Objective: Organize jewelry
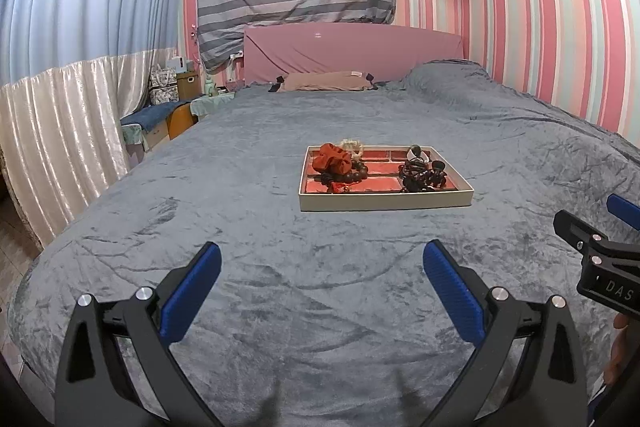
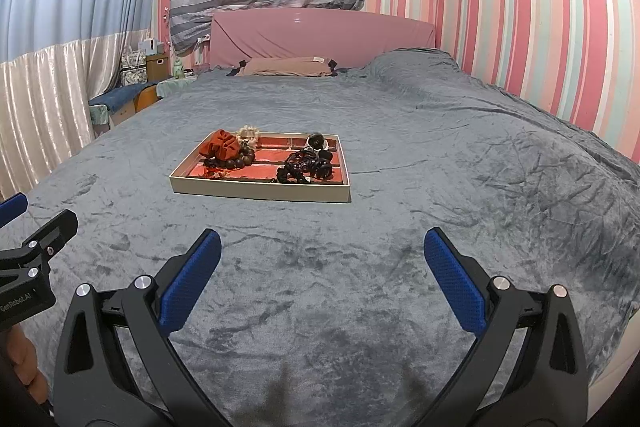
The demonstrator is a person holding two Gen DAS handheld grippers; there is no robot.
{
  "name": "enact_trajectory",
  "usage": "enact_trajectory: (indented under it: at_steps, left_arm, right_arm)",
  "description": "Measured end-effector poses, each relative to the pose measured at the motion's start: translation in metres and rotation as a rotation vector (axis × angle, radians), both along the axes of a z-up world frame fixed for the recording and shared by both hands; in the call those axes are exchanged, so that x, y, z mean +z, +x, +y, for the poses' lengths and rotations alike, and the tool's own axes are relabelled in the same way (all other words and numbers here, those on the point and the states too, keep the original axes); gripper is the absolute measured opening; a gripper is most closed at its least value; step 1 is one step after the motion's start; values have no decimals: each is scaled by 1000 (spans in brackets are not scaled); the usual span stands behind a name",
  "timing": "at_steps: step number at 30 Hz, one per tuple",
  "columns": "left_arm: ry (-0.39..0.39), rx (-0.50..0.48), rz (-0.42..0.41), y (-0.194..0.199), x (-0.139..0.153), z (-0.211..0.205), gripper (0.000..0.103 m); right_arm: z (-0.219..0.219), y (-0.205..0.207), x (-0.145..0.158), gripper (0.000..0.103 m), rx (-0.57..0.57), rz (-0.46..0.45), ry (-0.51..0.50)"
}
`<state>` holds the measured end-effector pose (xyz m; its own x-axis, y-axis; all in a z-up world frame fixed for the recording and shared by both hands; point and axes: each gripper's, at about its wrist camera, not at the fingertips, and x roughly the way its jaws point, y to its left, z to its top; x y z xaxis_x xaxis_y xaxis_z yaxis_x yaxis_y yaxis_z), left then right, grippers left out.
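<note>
The right gripper [image 1: 600, 227] is cut off in the left wrist view, its body lettered "DAS"; "GenRobot.AI" reads on the left gripper [image 1: 322, 267]. Both spread wide, holding nothing. The tray [image 2: 256, 194] mid-bed holds a red scrunchie [image 2: 222, 143], beads [image 2: 236, 159] and a black tangle [image 2: 306, 165] hard to make out

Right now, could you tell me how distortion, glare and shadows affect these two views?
Left wrist view: fisheye bends the striped wallpaper; a small glare spot marks the pink headboard. Right wrist view: same bowing; soft shadows fall on the grey bedspread beneath the open fingers; the jewelry tray stays sharp.
</note>
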<state>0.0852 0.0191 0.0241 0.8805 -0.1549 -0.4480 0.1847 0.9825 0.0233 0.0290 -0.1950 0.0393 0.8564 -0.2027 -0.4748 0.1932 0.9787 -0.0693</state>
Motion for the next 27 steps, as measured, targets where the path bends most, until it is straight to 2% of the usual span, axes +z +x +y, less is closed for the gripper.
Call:
enact_trajectory:
  at_steps: [27]
  left_arm:
    - [6,0,-4,0,-1,1,99]
  right_arm:
    - [-1,-1,0,99,-1,-1,0]
